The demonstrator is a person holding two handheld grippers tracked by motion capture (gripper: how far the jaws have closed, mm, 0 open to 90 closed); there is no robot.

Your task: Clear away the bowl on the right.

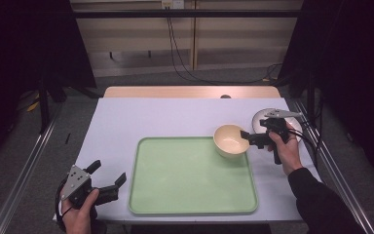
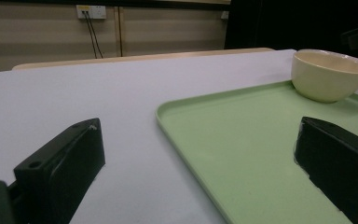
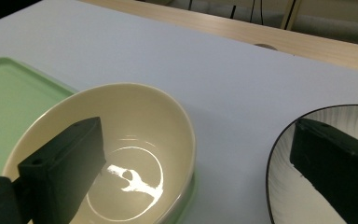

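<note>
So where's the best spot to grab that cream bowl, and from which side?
Probably the rim. The cream bowl sits upright on the far right corner of the green tray, its wall thin and flaring. Come from its right, where the right gripper already is, jaws open, one over the inside, one outside.

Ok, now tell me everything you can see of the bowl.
The bowl is cream, round and glossy, like glazed ceramic, and empty, with light glaring off its inner bottom. It stands upright on the far right corner of the green tray, its side reaching past the tray's right edge. The right gripper is open at its rim: one jaw over the inside, the other out over a black-rimmed plate. Whether a jaw touches it is unclear.
</note>
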